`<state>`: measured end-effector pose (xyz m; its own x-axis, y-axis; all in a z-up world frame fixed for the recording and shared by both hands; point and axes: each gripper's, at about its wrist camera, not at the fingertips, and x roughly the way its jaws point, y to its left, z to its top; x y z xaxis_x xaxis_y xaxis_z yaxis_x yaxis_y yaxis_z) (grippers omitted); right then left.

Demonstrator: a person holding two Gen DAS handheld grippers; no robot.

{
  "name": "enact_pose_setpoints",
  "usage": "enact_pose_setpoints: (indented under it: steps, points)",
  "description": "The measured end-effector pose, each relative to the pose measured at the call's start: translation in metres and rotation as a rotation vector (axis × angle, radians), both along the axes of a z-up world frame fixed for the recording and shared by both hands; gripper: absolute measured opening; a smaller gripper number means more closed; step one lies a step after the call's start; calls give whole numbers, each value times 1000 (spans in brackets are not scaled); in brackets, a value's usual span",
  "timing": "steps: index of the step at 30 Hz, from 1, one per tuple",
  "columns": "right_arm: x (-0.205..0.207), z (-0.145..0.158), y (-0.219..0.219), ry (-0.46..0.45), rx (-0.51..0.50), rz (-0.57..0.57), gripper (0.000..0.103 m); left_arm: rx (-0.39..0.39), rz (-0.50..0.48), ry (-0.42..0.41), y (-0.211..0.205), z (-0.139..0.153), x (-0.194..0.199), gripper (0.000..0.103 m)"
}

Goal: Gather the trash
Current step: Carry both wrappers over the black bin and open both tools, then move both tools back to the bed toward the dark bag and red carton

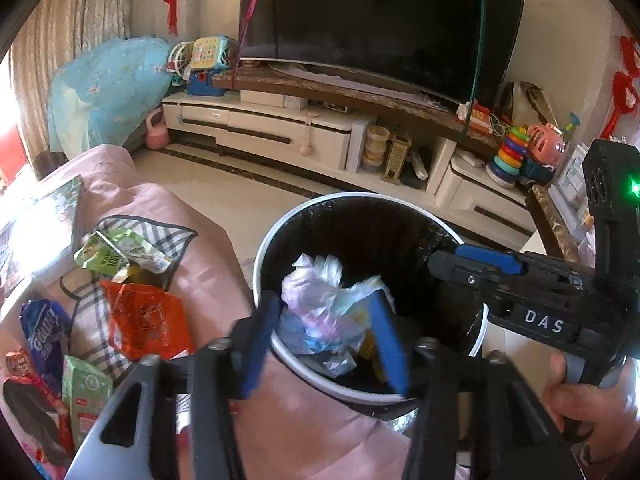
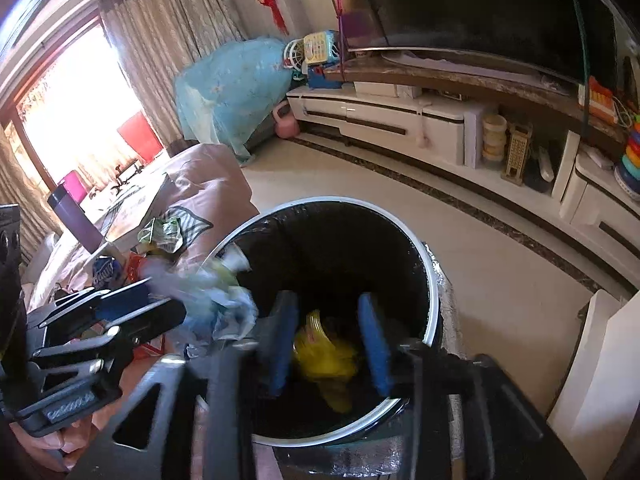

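Two open grippers [image 1: 326, 336] [image 2: 330, 344], one bin [image 1: 264, 248]

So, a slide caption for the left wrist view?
Open left gripper over the trash bin, crumpled plastic bag between its fingers.

Left gripper [image 1: 328, 336] at lower centre, jaws apart, tilted down; right gripper [image 2: 330, 338] likewise parted; a hand [image 1: 588, 404] grips its handle at lower right

Pink-covered sofa [image 1: 208, 264]: wrappers [image 1: 144, 320], checked cloth [image 1: 160, 232]; floor [image 1: 224, 200]: bin [image 1: 264, 264]
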<state>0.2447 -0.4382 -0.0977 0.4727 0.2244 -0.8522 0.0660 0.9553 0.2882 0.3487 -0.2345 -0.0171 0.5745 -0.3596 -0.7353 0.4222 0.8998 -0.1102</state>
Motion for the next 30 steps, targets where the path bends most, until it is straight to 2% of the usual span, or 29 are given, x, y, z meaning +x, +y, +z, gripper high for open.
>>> enact_pose_setpoints:
  steps: [2, 6, 10, 11, 18, 30]
  points:
    - [-2, 4, -2, -10, 1, -12, 54, -7, 2, -10, 4, 2, -8, 55]
    - [-10, 12, -4, -34, 30, -33, 70, -38, 28, -17, 24, 3, -30, 66]
    - [-24, 21, 4, -63, 57, -47, 92, -58, 58, -33, 48, 4, -60, 73]
    - [-27, 23, 7, -67, 64, -54, 96, -64, 69, -40, 54, 5, -69, 73]
    - [-57, 29, 35, -64, 147, -69, 97, -89, 122, -49, 96, 4, -127, 76]
    - [-86, 22, 109, -30, 185, 35, 97, -106, 253, -20, 166, 3, -189, 76]
